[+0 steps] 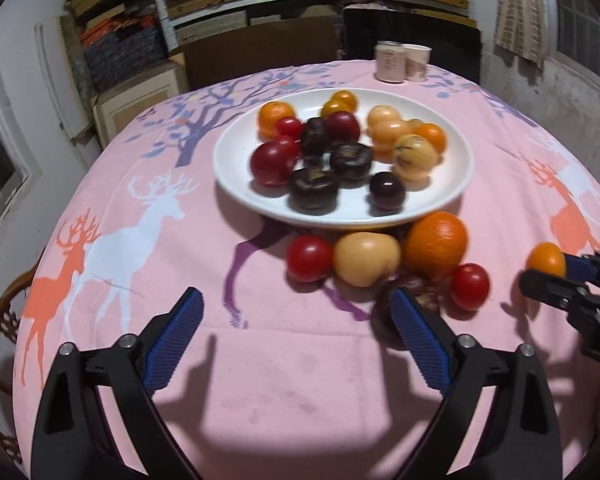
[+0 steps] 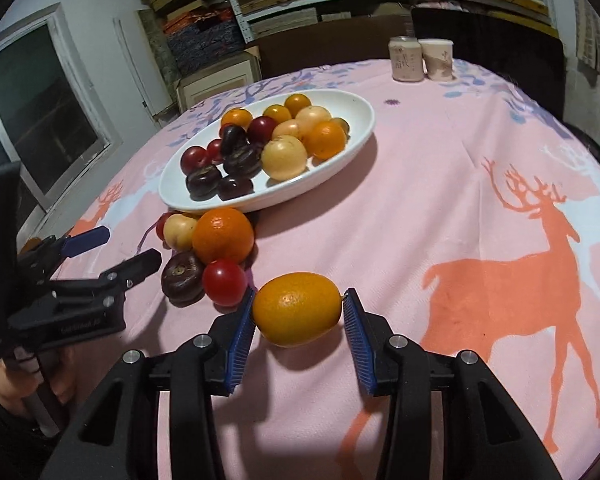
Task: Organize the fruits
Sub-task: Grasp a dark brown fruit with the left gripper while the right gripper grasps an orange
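The right gripper (image 2: 298, 310) clamps a small oval orange kumquat (image 2: 297, 309) between its fingers, above the pink deer-print tabletop (image 2: 440, 208). Carry it level to the white oval plate (image 2: 354, 136), beside the other orange fruit. The left gripper (image 1: 296, 332) hovers spread open, empty.

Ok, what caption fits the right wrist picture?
Right tongs grip a small orange fruit near the white plate.
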`<control>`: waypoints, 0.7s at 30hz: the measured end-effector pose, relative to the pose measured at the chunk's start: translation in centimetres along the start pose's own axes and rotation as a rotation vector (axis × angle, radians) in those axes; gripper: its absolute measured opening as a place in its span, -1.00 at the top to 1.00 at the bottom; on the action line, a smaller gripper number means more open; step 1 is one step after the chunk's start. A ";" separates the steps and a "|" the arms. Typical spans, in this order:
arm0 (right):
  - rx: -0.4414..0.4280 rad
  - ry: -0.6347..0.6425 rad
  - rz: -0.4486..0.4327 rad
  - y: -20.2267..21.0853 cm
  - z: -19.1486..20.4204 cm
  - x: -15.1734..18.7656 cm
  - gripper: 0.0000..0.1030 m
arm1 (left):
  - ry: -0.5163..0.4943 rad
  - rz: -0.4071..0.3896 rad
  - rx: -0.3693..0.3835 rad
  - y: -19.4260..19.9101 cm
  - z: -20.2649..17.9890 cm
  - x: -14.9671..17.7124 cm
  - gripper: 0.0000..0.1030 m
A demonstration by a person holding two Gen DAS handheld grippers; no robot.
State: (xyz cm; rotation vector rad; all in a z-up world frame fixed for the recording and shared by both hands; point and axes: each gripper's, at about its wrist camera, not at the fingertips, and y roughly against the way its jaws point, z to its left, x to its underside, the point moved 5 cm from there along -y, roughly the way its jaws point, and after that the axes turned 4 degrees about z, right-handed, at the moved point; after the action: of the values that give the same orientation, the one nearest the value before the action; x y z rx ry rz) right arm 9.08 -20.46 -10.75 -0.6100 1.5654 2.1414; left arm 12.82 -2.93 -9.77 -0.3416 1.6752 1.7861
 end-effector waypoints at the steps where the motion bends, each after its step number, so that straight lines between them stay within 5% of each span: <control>1: -0.005 -0.018 0.007 -0.2 -0.4 0.0 0.14 | -0.021 0.004 0.013 0.0 -0.8 0.0 -0.60; 12: -0.069 -0.047 -0.015 0.4 -0.9 0.1 0.14 | -0.159 0.029 0.125 0.5 -5.9 1.1 0.04; 21: -0.068 -0.022 0.029 -0.3 -0.5 0.3 0.07 | -0.102 0.099 0.168 -2.1 -5.2 0.4 -0.06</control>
State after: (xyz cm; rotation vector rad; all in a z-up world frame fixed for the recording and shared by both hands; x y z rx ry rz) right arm 9.05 -20.85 -11.30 -0.5867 1.5039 2.2234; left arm 12.56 -7.91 -12.45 -0.0930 1.7811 1.6886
